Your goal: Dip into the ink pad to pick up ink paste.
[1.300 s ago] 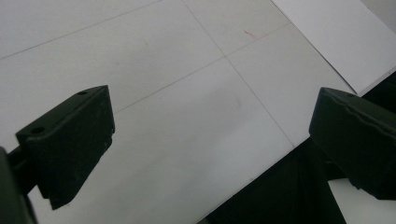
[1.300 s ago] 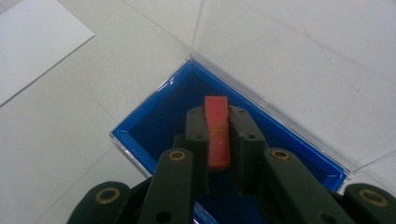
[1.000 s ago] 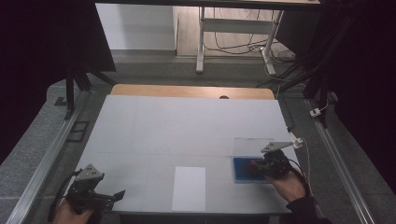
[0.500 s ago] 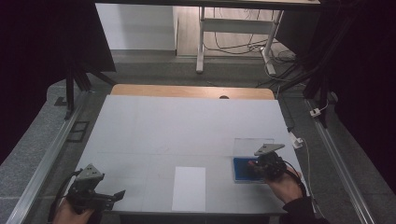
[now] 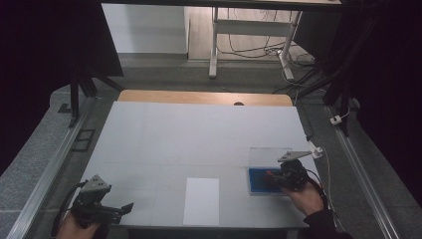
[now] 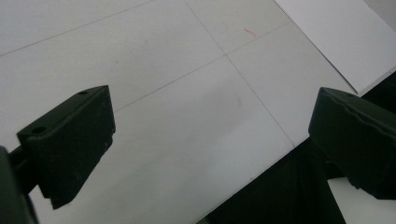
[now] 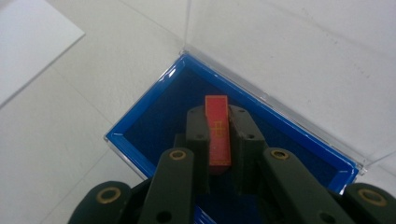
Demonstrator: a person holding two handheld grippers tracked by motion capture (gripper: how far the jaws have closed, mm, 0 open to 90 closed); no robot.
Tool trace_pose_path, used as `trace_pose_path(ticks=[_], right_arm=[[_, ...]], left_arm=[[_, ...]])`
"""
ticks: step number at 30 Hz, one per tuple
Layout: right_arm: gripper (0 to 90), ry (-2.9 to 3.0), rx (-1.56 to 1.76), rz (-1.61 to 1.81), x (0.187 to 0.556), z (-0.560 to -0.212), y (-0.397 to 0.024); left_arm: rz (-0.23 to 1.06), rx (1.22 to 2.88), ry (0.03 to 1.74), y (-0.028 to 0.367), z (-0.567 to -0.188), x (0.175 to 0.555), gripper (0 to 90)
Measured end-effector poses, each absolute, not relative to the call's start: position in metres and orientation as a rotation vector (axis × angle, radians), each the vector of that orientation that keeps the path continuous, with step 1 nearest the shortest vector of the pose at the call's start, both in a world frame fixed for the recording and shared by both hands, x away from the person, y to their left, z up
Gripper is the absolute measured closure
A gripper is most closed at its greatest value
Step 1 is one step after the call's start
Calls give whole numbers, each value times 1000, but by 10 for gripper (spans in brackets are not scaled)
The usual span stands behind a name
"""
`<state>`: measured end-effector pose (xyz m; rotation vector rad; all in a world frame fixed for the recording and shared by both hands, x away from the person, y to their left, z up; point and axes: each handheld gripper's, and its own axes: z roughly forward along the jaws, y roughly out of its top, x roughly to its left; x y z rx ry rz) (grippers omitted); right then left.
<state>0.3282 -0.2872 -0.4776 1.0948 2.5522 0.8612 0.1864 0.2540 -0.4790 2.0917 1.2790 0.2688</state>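
A shallow clear box with a blue lining (image 5: 258,180) (image 7: 154,126) lies on the white table near its front right. Its clear lid (image 5: 268,154) (image 7: 280,60) stands open at the far side. My right gripper (image 5: 273,177) (image 7: 218,112) is over the blue lining and shut on a small flat red piece with gold markings (image 7: 218,133) (image 5: 270,174), held on edge between the jaws. At the front left corner of the table my left gripper (image 5: 124,209) (image 6: 210,130) is open, jaws wide apart and nothing between them.
A white sheet of paper (image 5: 201,200) (image 6: 341,37) (image 7: 28,42) lies at the front middle of the table (image 5: 199,134). A wooden strip (image 5: 204,97) runs along the far edge. Metal rails (image 5: 54,169) flank both sides.
My right gripper shifted slightly left and back again above the blue box, still holding the red piece. The left gripper has stayed in place.
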Motion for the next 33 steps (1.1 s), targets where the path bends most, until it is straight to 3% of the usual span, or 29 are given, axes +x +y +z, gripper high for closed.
trace_pose_path(ticks=[33], right_arm=[[794, 2420, 1199, 1002, 324, -462, -308]], left_arm=[[261, 2091, 1278, 255, -479, 187, 11]])
